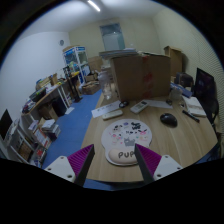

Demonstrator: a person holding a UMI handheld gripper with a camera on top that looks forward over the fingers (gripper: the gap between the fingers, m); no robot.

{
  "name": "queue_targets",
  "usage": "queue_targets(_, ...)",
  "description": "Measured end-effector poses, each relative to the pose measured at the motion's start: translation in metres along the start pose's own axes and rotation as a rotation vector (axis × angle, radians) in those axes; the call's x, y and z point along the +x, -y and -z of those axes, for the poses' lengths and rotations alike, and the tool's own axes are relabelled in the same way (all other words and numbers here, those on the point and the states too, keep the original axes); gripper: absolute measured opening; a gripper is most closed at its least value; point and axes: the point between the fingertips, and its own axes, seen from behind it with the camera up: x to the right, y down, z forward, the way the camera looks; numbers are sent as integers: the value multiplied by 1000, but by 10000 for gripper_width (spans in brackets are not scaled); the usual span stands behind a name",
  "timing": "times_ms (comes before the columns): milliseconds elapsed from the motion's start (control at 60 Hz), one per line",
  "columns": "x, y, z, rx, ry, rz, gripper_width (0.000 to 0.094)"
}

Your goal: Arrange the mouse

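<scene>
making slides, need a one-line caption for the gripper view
Open gripper hovers before a round white mouse pad, small black mouse beyond it on the wooden table.

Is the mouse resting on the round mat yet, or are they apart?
Apart. In the gripper view, the mouse sits on bare table beside the round mat, with wood showing between them. The open gripper hovers short of both.

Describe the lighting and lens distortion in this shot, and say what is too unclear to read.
Gripper view: a ceiling strip light lights the room, and the wooden table looks evenly lit with no strong glare; the wide-angle lens bends the room, walls curving inward. The mouse shows as a small dark blob, and the print on the round mouse pad is mostly illegible. The gripper is open, with nothing between its fingers.
</scene>
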Motion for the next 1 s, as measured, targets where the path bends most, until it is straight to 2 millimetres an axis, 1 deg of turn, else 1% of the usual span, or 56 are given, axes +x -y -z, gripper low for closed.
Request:
queue_targets(50,1,0,1,-1,-3,-5,825)
queue_targets(100,6,-1,2,0,-10,-11,825)
queue_targets(150,14,-1,4,3,-22,-15,826)
queue_targets(200,29,-1,3,1,-31,-15,826)
queue_targets(217,32,-2,6,-1,-35,-15,827)
queue_targets(283,55,-3,5,-7,-52,-7,824)
queue_targets(383,102,-3,-4,-14,-92,20,822)
queue_targets(400,113,-3,-7,-16,-99,24,820)
queue_targets(417,120,-3,-9,-18,-107,27,823)
queue_targets(517,184,-8,-31,-49,-154,55,818)
queue_targets(633,246,1,-64,-49,-176,113,822)
queue_targets(683,268,4,-84,-57,-169,122,821)
queue_targets(783,294,9,-122,-63,-139,125,821)
queue_targets(850,306,12,-144,-61,-127,135,816)
queue_targets(883,309,12,-154,-70,-118,138,821)
queue_targets(900,310,10,-158,-78,-111,142,841)
queue_targets(933,308,19,-165,-48,-89,149,818)
queue_targets(950,308,21,-168,-50,-85,155,836)
queue_targets(1000,308,27,-176,-43,-66,176,815)
